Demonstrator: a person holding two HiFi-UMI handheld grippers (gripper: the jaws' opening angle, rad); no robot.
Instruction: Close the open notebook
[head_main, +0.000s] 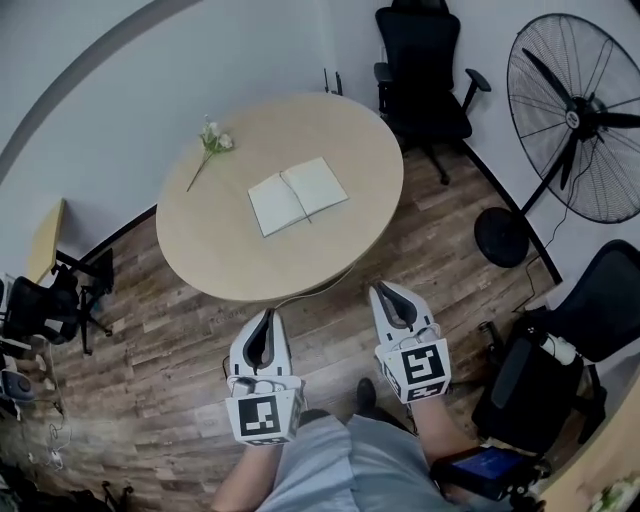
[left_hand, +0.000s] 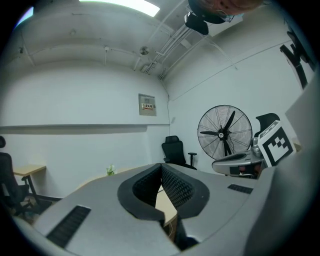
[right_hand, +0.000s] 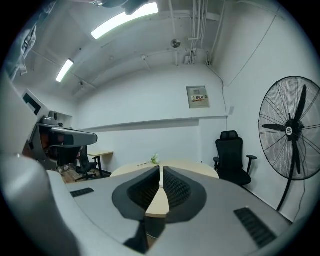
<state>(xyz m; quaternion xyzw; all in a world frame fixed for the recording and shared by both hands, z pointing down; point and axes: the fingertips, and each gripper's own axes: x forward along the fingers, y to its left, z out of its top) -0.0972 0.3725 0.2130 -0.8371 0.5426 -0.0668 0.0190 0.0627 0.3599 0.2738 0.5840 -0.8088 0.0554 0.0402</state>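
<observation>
The open notebook (head_main: 298, 195) lies flat near the middle of the round wooden table (head_main: 220, 255). Both pale pages face up and its spine runs on a slant. To its left a single white flower (head_main: 212, 145) rests on the table top near the far rim, well apart from the pages.

Neither tool touches the notebook or the table. The left hand-held gripper (head_main: 266, 330) hangs over the plank floor (head_main: 170, 360) just off the table's near edge and points toward it. Its jaws are pressed together with nothing between them; past their tips the left gripper view shows only a slice of the table. The right hand-held gripper (head_main: 392, 305) hangs beside it, a little nearer the table. Its jaws are also drawn together and empty — only a thin slit shows between the ribbed pads (right_hand: 175, 190). Each carries its marker cube at the back, above the person's grey-clad lap (head_main: 330, 465).

Around the table, a black office chair (head_main: 425, 70) stands against the far wall. A large pedestal fan (head_main: 575, 120) stands to the right on a round black base. At the left sit a small light desk (head_main: 45, 240) and another dark chair (head_main: 40, 300). Dark gear is piled at the lower right — too murky to name.
</observation>
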